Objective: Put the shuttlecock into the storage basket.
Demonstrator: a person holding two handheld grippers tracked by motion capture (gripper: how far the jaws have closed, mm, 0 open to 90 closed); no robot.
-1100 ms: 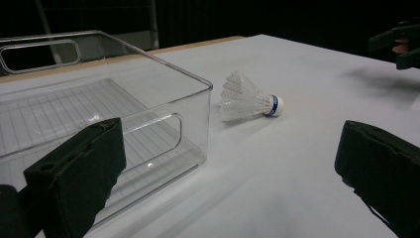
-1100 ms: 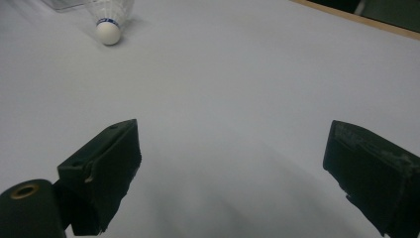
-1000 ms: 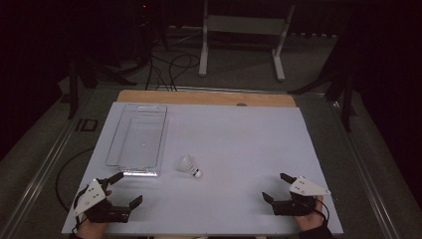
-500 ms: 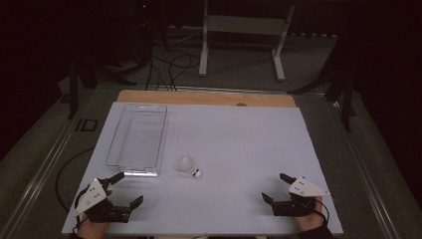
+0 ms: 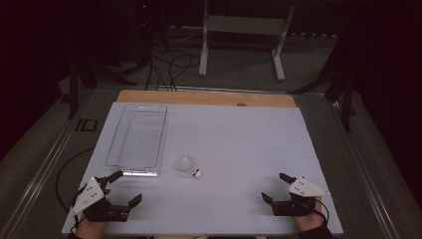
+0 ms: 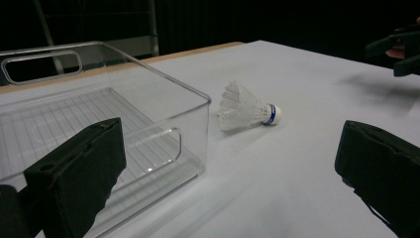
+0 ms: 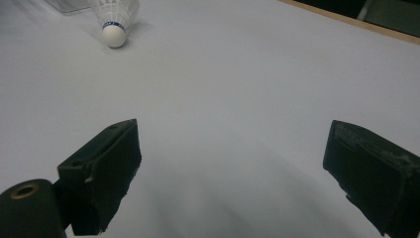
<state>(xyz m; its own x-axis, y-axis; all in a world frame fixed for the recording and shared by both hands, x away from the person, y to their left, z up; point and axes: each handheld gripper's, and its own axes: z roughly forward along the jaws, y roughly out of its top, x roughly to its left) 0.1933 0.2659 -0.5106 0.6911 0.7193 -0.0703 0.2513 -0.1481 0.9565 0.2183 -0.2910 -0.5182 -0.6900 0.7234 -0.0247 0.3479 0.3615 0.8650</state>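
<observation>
My left gripper (image 5: 119, 191), jaws spread at lower left, sits nearer the shuttlecock (image 5: 190, 166), which lies mid-frame on the worktop (image 5: 239, 139) beside the clear bin (image 5: 138, 141), cork tip toward my spread right gripper (image 5: 278, 188).

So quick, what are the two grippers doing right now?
Left gripper: open, holding nothing, near the clear bin.
Right gripper: open, holding nothing, apart from the shuttlecock.
</observation>
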